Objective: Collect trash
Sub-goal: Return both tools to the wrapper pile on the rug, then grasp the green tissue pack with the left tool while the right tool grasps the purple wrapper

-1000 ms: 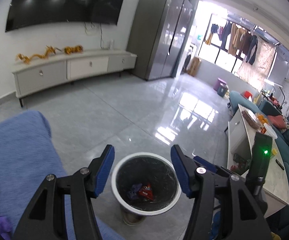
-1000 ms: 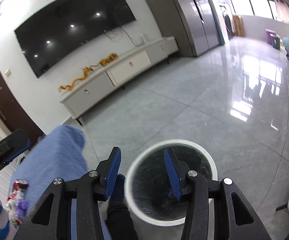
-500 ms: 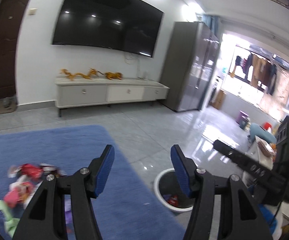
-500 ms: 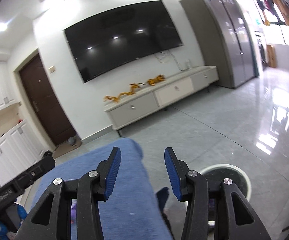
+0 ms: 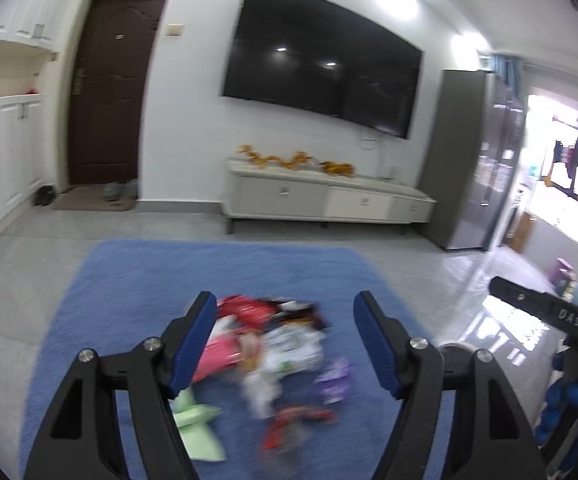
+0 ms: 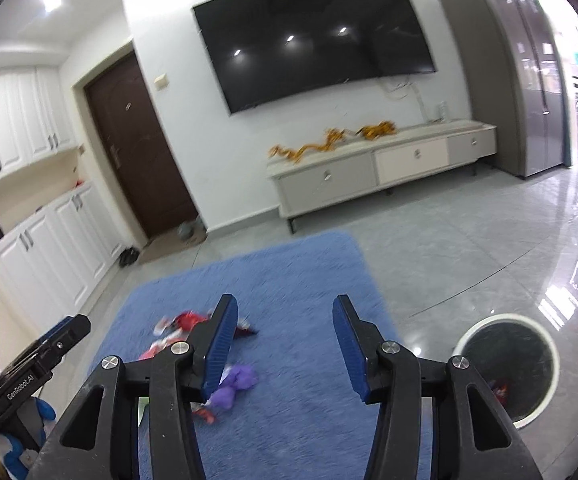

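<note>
Wrappers, a blurry multicoloured pile [image 5: 273, 348], sit on the fuzzy blue rug [image 6: 289, 280]. Left gripper [image 5: 285, 344] and right gripper [image 6: 281, 352] hang spread wide, empty. White-rimmed round bin [image 6: 507, 368] stands on grey tile beside the rug.

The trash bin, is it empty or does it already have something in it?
Not empty. The right wrist view shows the bin standing upright on the floor with a few wrappers inside.

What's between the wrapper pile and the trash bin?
In the right wrist view, only bare blue rug and a strip of grey floor lie between the wrapper pile and the trash bin.
</note>
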A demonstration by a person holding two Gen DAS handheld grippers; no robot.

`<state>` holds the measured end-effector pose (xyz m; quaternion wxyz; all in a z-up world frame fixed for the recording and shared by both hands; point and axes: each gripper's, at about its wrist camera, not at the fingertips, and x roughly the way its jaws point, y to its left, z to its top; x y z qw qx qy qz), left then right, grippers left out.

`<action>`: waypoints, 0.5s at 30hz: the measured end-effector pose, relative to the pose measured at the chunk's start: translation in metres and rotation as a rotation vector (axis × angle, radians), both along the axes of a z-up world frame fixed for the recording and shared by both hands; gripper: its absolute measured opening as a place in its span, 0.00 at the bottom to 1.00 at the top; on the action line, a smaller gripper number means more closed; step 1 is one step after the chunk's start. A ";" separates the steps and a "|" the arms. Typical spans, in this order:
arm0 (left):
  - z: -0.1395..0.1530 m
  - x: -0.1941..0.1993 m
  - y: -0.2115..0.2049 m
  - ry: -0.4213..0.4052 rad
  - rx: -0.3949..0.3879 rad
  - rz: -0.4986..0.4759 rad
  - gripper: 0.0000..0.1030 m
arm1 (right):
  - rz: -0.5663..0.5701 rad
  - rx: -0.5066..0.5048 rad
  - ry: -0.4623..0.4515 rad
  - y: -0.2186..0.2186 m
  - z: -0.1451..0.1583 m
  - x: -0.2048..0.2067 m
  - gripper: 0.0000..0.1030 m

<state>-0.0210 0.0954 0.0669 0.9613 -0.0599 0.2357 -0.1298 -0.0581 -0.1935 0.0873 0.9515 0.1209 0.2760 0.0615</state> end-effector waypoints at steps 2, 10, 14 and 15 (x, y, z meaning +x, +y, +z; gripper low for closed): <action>-0.013 0.003 0.015 0.024 0.011 0.040 0.69 | 0.027 -0.008 0.027 0.012 -0.010 0.002 0.49; -0.077 0.015 0.051 0.159 0.053 0.121 0.70 | 0.132 -0.049 0.174 0.064 -0.061 0.033 0.53; -0.097 0.027 0.053 0.220 0.050 0.123 0.70 | 0.166 -0.077 0.237 0.082 -0.086 0.049 0.55; -0.099 0.028 0.050 0.231 0.051 0.122 0.70 | 0.171 -0.082 0.248 0.083 -0.090 0.053 0.55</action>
